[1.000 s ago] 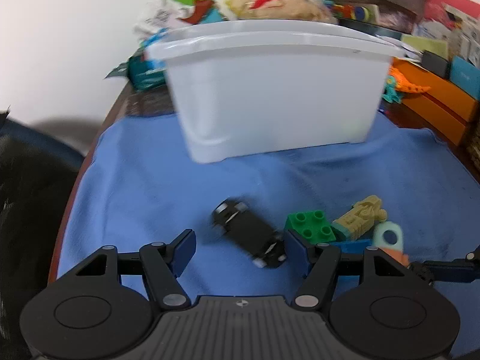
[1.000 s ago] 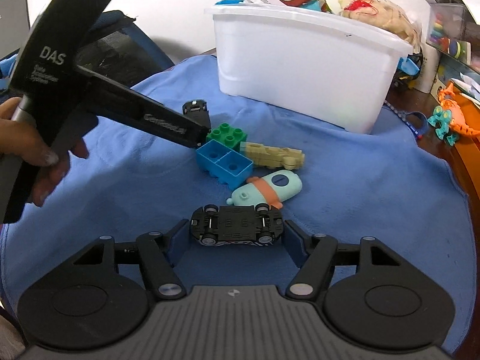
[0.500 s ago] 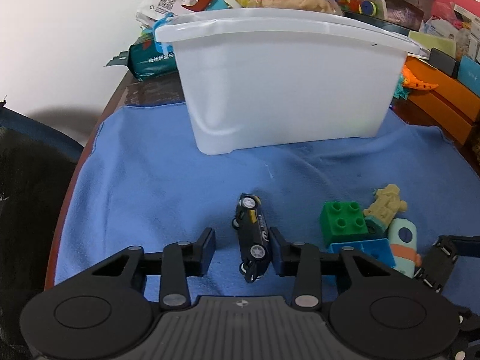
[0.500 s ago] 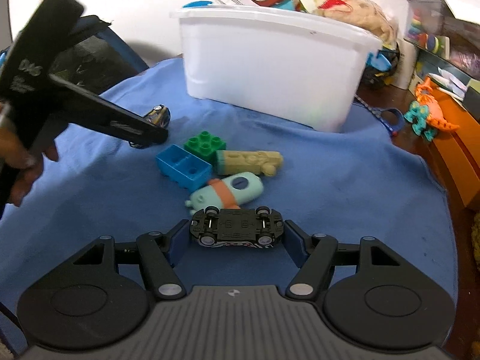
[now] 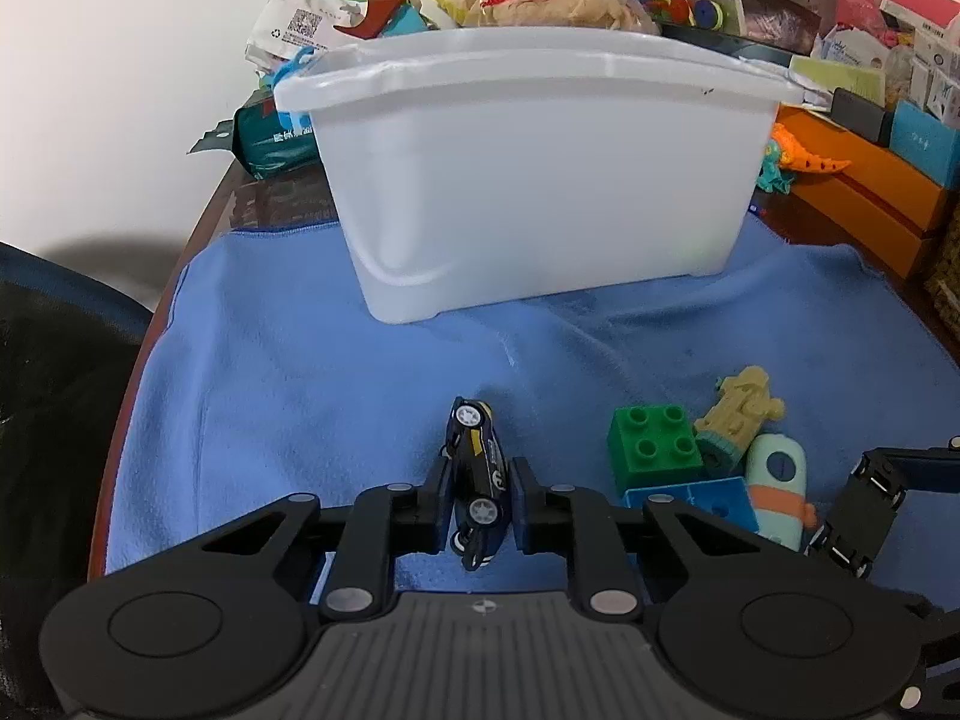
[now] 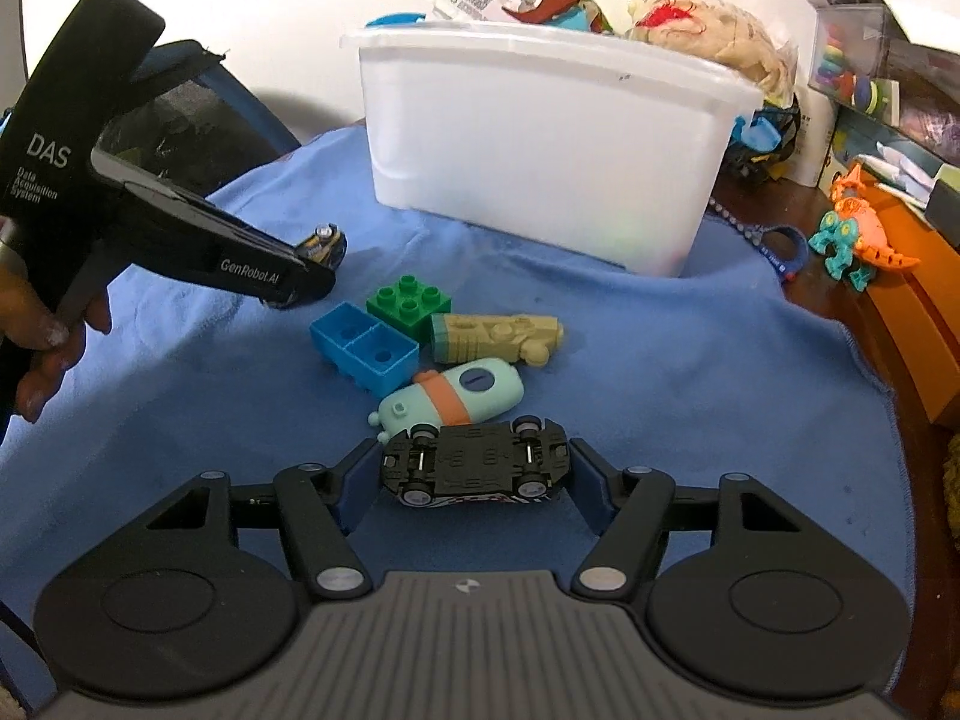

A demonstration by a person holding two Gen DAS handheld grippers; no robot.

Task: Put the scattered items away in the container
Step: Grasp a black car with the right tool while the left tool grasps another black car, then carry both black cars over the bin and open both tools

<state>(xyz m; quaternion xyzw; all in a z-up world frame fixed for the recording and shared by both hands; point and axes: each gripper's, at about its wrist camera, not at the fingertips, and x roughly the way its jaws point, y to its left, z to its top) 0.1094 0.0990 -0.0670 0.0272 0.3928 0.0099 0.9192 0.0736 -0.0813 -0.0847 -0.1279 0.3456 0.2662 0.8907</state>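
While both grippers are loaded: you are carrying one car each, with the bin a way ahead.
Left gripper (image 5: 480, 504): you are pinching the blue car (image 5: 477, 480) on its side, pads flat against roof and underside, nose pointing ahead.
Right gripper (image 6: 474, 480): you are clamping the black car (image 6: 474, 465) end to end, belly up, its length spanning the jaws.
Pile: you are leaving the blue brick (image 6: 364, 354), green brick (image 6: 409, 303), tan figure (image 6: 498, 336) and mint rocket (image 6: 450, 399) bunched on the cloth (image 6: 660, 360), just beyond the black car.
Bin (image 5: 540, 180): you are facing its tall white wall at the far end of the cloth; its inside is hidden from both cameras.
Risk, blue car: you are holding it by the rear half only, so it could pivot or slip out during the lift.
Risk, black car: you are squeezing bumpers, a narrow contact; any tilt could roll it free.
Risk, rim: you are approaching low, so either car could strike the bin wall unless raised above the lip.
Risk, crossing: you are working both tools close together, so they could collide over the pile.
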